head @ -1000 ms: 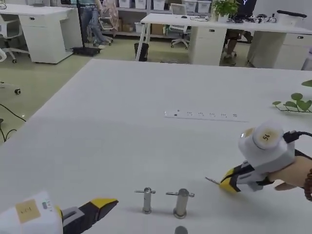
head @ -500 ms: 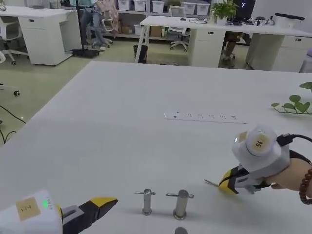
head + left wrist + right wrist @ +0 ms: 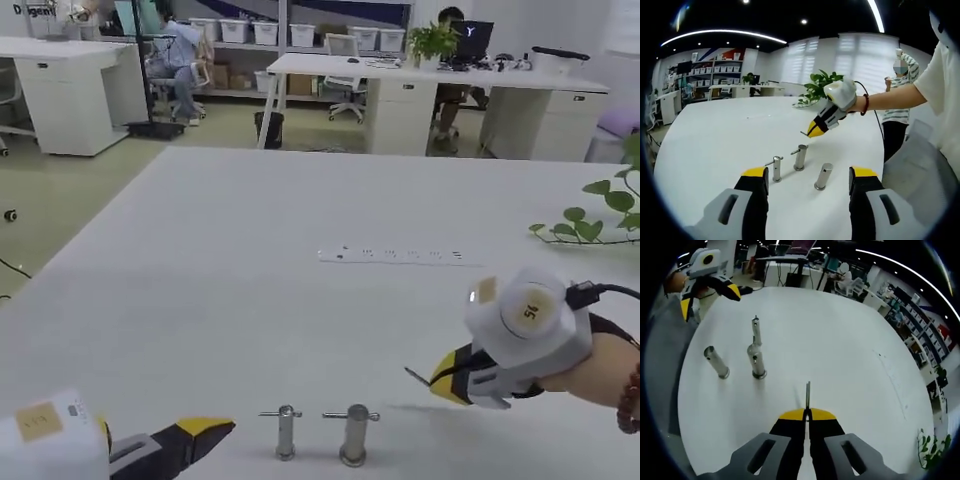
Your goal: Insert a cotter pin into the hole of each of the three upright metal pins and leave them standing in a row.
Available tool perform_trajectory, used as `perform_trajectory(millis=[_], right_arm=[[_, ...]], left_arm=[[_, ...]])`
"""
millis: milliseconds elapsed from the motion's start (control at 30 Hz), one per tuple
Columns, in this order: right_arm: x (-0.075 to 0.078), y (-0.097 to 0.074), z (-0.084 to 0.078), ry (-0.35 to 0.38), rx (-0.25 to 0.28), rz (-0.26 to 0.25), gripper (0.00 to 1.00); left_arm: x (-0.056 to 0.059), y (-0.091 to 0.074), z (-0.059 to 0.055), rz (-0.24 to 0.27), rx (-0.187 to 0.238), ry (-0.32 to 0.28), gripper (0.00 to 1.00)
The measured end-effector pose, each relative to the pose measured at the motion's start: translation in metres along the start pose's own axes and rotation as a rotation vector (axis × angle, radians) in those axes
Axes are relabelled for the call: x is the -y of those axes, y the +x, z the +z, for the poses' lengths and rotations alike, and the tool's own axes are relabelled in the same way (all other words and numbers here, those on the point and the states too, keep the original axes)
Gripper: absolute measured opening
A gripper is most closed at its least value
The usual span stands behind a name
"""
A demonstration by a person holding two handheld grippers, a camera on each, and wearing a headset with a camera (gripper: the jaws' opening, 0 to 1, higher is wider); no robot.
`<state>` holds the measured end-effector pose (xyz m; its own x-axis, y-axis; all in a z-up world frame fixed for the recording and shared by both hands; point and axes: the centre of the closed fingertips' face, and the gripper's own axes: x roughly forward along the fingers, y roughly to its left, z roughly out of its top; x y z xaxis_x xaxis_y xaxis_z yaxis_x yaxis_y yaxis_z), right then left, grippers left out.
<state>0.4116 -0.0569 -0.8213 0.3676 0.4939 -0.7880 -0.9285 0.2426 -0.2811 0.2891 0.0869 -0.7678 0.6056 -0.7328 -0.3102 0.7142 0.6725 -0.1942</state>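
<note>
1. The loose cotter pin (image 3: 807, 392) sticks straight out of the right gripper (image 3: 437, 383), whose jaws are pinched shut on its tail. It hangs above the table (image 3: 300, 250), to the right of the metal pins and apart from all of them.
2. The bare metal pin (image 3: 823, 176) stands upright with no crosspiece. It is the nearest one to the person and sits just beside the second fitted pin (image 3: 353, 435), off the line that pin makes with the first fitted pin (image 3: 286, 432). Both fitted pins carry a cotter pin through the top.
3. The left gripper (image 3: 808, 174) sits low at the near side, jaws spread wide with nothing between them, pointing at the three pins.
4. Over the last second little has moved but the headset. It has tipped up, so the fitted pins sit lower in the head view. The right gripper has kept much the same station against the row, and the left has stayed put.
5. Two of the three look done. The last cotter pin is in hand, but I judge its insertion has not begun. Its tip must find the bare pin's small hole, and that pin will likely want nudging into line afterwards.
</note>
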Motion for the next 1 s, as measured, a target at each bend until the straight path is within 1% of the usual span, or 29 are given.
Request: perform_trajectory(millis=[67, 200, 333, 567, 700, 733, 800, 867, 1000], right_arm=[[-0.005, -0.006, 0.007, -0.032, 0.013, -0.007, 0.02], [-0.015, -0.015, 0.023, -0.055, 0.050, -0.010, 0.02], [-0.030, -0.022, 0.040, -0.078, 0.091, 0.002, 0.02], [-0.050, -0.028, 0.063, -0.126, 0.142, 0.019, 0.02], [-0.060, -0.030, 0.074, -0.144, 0.169, 0.032, 0.02], [-0.063, -0.031, 0.078, -0.159, 0.177, 0.032, 0.02], [-0.068, -0.032, 0.085, -0.172, 0.194, 0.032, 0.02], [-0.072, -0.033, 0.090, -0.180, 0.209, 0.035, 0.02], [-0.081, -0.034, 0.099, -0.188, 0.236, 0.053, 0.02]], left_arm=[[0.001, 0.001, 0.001, -0.006, 0.000, -0.008, 0.62], [0.003, 0.002, 0.001, -0.011, -0.006, -0.026, 0.58], [0.004, 0.004, 0.002, -0.020, -0.010, -0.038, 0.53], [0.004, 0.007, 0.004, -0.026, -0.021, -0.055, 0.47], [0.005, 0.011, 0.005, -0.033, -0.031, -0.074, 0.44], [0.005, 0.013, 0.006, -0.036, -0.032, -0.082, 0.43], [0.006, 0.015, 0.006, -0.044, -0.035, -0.097, 0.42], [0.007, 0.017, 0.007, -0.048, -0.037, -0.099, 0.39], [0.011, 0.021, 0.009, -0.063, -0.038, -0.107, 0.36]])
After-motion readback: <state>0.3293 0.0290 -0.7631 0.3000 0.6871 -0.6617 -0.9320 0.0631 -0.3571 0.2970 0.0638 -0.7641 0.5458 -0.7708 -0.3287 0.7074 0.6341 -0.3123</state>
